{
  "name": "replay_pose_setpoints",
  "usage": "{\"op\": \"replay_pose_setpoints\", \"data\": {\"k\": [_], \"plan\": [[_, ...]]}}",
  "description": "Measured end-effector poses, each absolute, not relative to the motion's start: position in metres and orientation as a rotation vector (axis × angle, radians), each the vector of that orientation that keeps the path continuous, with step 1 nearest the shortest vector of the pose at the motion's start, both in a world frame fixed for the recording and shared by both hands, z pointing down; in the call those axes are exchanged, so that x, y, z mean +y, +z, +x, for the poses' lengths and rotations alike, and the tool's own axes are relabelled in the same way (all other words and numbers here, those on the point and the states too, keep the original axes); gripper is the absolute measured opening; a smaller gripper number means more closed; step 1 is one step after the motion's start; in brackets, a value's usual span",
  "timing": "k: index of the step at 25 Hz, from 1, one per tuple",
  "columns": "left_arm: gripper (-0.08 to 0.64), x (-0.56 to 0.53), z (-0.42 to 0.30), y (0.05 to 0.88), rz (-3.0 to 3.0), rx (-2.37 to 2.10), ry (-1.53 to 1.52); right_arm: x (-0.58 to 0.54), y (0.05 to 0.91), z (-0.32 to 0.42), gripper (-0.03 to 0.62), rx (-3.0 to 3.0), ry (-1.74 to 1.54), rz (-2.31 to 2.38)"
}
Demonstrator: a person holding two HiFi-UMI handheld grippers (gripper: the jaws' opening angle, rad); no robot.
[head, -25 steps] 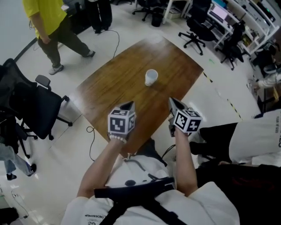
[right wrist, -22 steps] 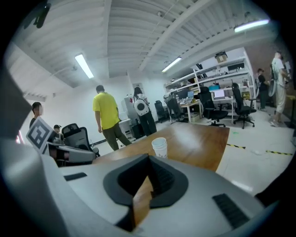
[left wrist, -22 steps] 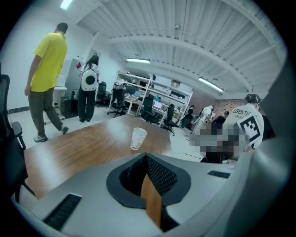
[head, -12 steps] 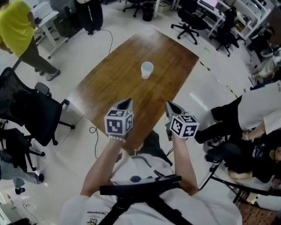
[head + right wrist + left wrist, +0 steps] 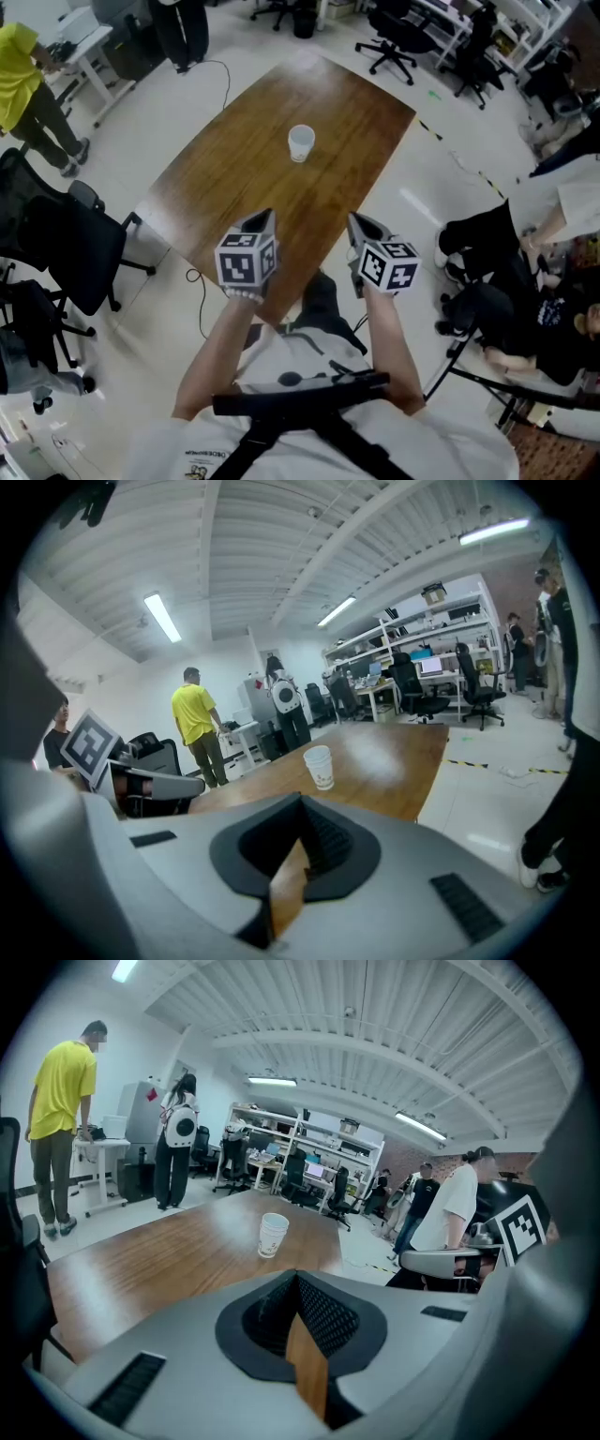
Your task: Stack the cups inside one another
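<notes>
A white paper cup [image 5: 300,142] stands upright near the middle of the brown wooden table [image 5: 234,187]; its rim looks layered, like nested cups. It also shows in the left gripper view as the cup [image 5: 273,1235] and in the right gripper view as the cup [image 5: 319,766]. My left gripper [image 5: 265,217] hovers over the table's near edge, jaws shut with nothing in them [image 5: 298,1279]. My right gripper [image 5: 355,221] is beside it at the same edge, also shut and empty [image 5: 302,804]. Both point toward the cup, well short of it.
Black office chairs [image 5: 66,234] stand left of the table. A person in a yellow shirt [image 5: 23,80] is at the far left. People sit at the right [image 5: 525,272]. A cable [image 5: 195,291] lies on the floor by the table's near corner. Desks and chairs fill the back.
The head view has swung, so the table and cup sit higher in the picture. My right gripper has sunk slightly. The person in yellow has walked off to the left. The cup has not moved.
</notes>
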State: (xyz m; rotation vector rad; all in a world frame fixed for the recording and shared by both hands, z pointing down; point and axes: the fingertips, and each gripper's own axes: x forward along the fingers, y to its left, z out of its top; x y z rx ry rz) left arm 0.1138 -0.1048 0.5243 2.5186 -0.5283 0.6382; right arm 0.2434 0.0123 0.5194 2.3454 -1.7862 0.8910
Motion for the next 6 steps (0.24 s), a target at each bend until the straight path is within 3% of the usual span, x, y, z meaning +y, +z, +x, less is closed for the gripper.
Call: {"op": "replay_pose_setpoints", "data": {"k": [6], "plan": [[-0.005, -0.0995, 0.1189, 0.52, 2.503, -0.529, 0.625, 0.0199, 0.5185, 0.2475, 0.002, -1.788, 0.896, 2.339]]}}
